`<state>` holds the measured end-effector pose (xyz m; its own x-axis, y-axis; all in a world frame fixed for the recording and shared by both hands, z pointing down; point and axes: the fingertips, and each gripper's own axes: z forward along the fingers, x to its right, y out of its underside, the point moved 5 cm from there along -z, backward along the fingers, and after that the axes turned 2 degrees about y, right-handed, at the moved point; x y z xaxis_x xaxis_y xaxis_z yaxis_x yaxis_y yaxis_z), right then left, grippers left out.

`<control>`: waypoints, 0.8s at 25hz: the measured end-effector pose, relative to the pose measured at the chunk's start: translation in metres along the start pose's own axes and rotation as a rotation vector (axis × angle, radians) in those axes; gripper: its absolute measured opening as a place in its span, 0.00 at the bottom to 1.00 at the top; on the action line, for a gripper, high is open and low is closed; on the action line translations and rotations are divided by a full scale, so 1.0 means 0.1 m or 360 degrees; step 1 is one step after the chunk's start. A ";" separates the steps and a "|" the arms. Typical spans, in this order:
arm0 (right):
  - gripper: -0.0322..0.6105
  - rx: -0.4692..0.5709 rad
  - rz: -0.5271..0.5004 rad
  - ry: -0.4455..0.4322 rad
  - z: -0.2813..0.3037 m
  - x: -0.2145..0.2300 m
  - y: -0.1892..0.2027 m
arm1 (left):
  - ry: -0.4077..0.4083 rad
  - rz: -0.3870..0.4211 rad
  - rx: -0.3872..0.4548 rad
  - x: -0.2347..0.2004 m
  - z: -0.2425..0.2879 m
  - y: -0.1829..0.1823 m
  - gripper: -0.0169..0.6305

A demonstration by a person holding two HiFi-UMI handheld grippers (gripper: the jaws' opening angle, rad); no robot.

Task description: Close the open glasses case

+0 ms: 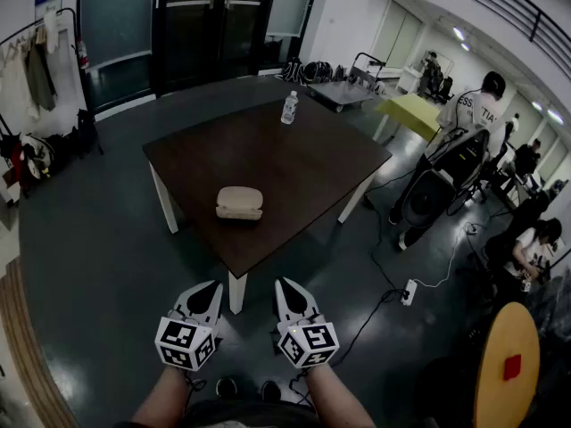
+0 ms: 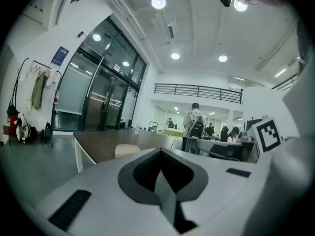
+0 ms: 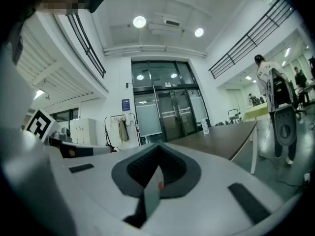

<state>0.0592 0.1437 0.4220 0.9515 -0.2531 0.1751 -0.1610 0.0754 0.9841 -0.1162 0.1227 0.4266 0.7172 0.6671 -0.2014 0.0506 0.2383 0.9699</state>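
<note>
**A:** Where does the case (image 1: 239,202) lie?

**B:** On the dark table (image 1: 312,163), toward the corner that points at the person. It is pale against the wood, and its long axis runs left to right across the head view, crosswise to a forward reach.

**A:** Is the lid up?

**B:** From above the case reads as a low rounded shell with a seam along it. How far the lid stands cannot be told. The left gripper view shows a pale part of the case rising just over that gripper's own body, with the tabletop behind it.

**A:** And the grippers?

**B:** Both hang low in front of the person, short of the table's corner and well apart from the case. The left gripper (image 1: 205,294) has its jaws pressed together with nothing between them. The right gripper (image 1: 291,292) is the same, tips met and empty.

**A:** Which is nearer?

**B:** The case lies ahead of both, between their two lines but a little toward the left one. The left gripper looks slightly nearer, though not by much.

**A:** So what does the move turn on?

**B:** Probably a reach forward and up over the corner. As the case lies broadside, either gripper would meet a long side of it first, and the lid would likely be pressed down across the short axis.
</note>
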 end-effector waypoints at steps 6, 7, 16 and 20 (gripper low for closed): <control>0.03 -0.0017 -0.0041 -0.0010 0.07 -0.07 0.05 | 0.0015 -0.0004 -0.0005 -0.07 0.03 0.02 0.04; 0.03 -0.0022 -0.0045 -0.0011 0.07 -0.08 0.05 | 0.0020 -0.0007 -0.0007 -0.09 0.03 0.02 0.04; 0.03 -0.0080 -0.0056 -0.0007 0.01 -0.26 0.19 | 0.0075 -0.0003 0.0000 -0.23 -0.01 0.02 0.04; 0.03 -0.0077 0.0000 0.0063 -0.07 -0.18 0.23 | 0.0117 0.0012 -0.0028 -0.22 0.04 0.11 0.04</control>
<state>0.0401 0.1564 0.4416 0.9612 -0.2149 0.1727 -0.1489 0.1224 0.9812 -0.1290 0.1080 0.4426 0.6647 0.7187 -0.2041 0.0328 0.2448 0.9690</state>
